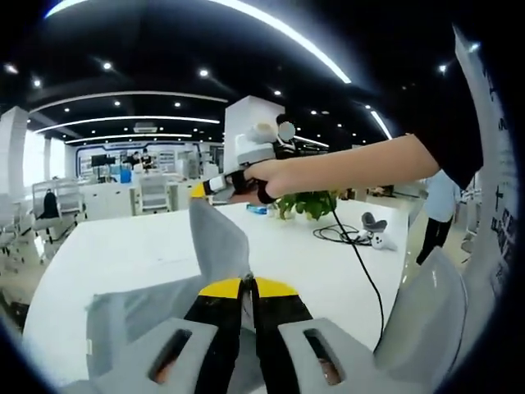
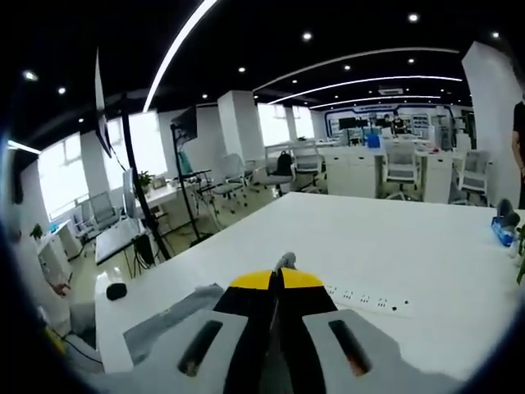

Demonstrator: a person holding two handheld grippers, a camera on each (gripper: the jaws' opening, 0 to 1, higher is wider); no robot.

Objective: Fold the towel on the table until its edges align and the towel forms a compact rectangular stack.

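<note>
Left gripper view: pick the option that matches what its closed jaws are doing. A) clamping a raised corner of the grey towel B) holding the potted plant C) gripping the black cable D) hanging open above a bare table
A: the left gripper has its jaws shut on the grey towel, whose corner rises as a peak above the white table.

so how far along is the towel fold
Early. Both grippers are pinching the grey towel: the left gripper shut on it, the right gripper shut on a corner, lifted over the white table. No aligned edges or compact stack visible yet; folding and laying down remain.
</note>
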